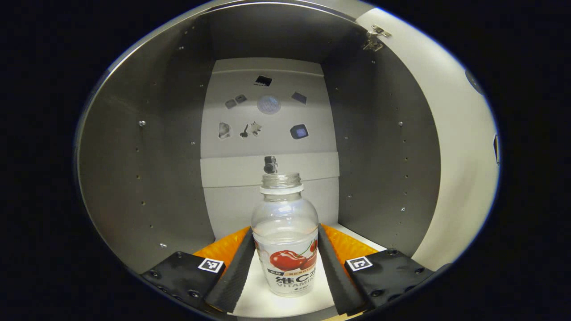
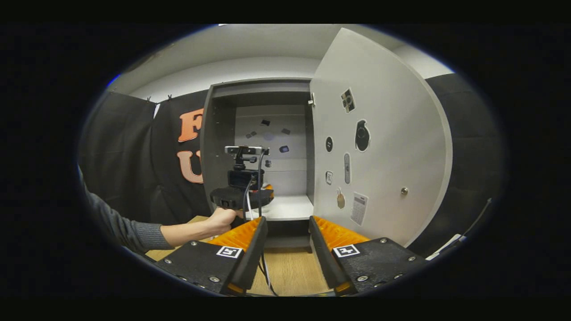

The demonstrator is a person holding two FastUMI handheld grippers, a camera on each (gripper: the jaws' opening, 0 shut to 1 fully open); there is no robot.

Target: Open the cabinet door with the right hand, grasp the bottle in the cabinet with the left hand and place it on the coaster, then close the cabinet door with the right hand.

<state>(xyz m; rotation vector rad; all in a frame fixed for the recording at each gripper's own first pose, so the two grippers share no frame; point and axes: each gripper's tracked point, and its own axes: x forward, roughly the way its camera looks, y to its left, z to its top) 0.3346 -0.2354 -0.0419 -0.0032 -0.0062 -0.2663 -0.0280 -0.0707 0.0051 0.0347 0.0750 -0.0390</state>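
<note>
In the left gripper view, your left gripper (image 1: 285, 263) is reaching into the cabinet (image 1: 147, 178), and its two fingers are flanking the bottle (image 1: 285, 236), one on each side of its lower body. The fingers are sitting right against the label, but you cannot tell whether both are actually pressing on it, so the grip is unconfirmed. The bottle is standing upright on the pale shelf floor (image 1: 254, 298), clear, uncapped, with a cherry picture on its label. Behind it, the back panel (image 1: 267, 178) is carrying several small stickers (image 1: 299, 132). The door (image 1: 464, 147) is swinging out on the right side of that view, with a hinge (image 1: 374, 38) showing at its top corner. In the right gripper view, your right gripper (image 2: 287, 249) is hanging back from the cabinet (image 2: 214, 133) with its fingers spread apart and nothing between them, above the wooden table (image 2: 290, 272). From there the door (image 2: 388, 147) is standing wide open, with stickers and a small knob (image 2: 403, 191) on its face. Your left hand (image 2: 221, 220) is holding the left gripper (image 2: 243, 196) at the cabinet mouth, level with the shelf (image 2: 290, 207), with cables trailing down from it. The bottle itself is too hidden behind that gripper to make out in this view.
</note>
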